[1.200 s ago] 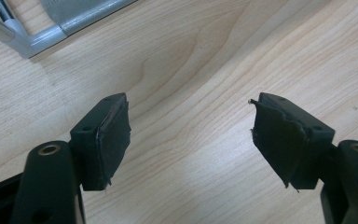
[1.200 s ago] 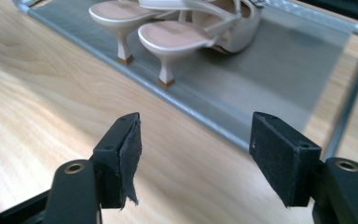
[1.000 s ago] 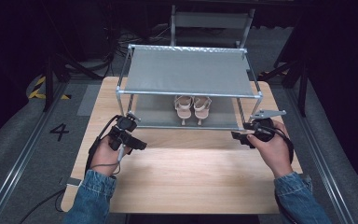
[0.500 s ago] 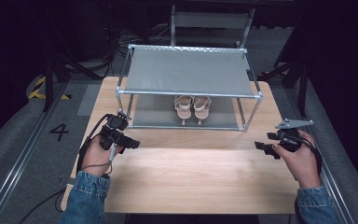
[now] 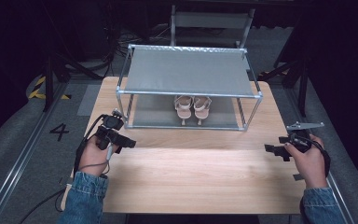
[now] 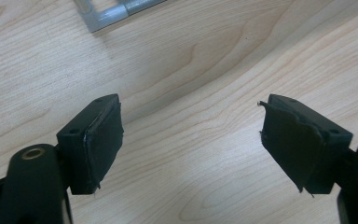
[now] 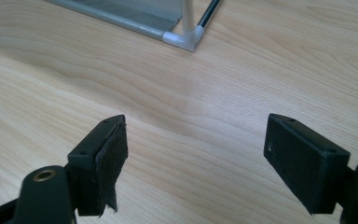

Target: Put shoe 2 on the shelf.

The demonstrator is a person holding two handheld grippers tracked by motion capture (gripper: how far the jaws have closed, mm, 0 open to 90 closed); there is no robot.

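A metal-framed rack (image 5: pixel 189 94) with two grey shelves stands at the back of the wooden table (image 5: pixel 200 177). A pair of pale pink sandals (image 5: pixel 193 107) sits on its lower shelf. My left gripper (image 5: pixel 129 143) hovers by the rack's front left corner (image 6: pixel 109 16). In the left gripper view it (image 6: pixel 191 123) is open over bare wood. My right gripper (image 5: pixel 272 150) is near the table's right edge, off the rack's front right corner (image 7: pixel 182 37). It (image 7: pixel 196 137) is also open over bare wood. Both pairs of jaws have just been opening, with nothing between them.
A grey chair (image 5: pixel 209 21) stands behind the table. Left of the table the floor carries a painted number 4 (image 5: pixel 58 132), a metal rail (image 5: pixel 14 168) and yellow-black tape (image 5: pixel 39 88). Cables trail from the left gripper over the table's left edge.
My right hand has moved away from the rack's front, to the right and toward the near edge. The left hand has shifted slightly left. Both pairs of jaws stand wider apart.
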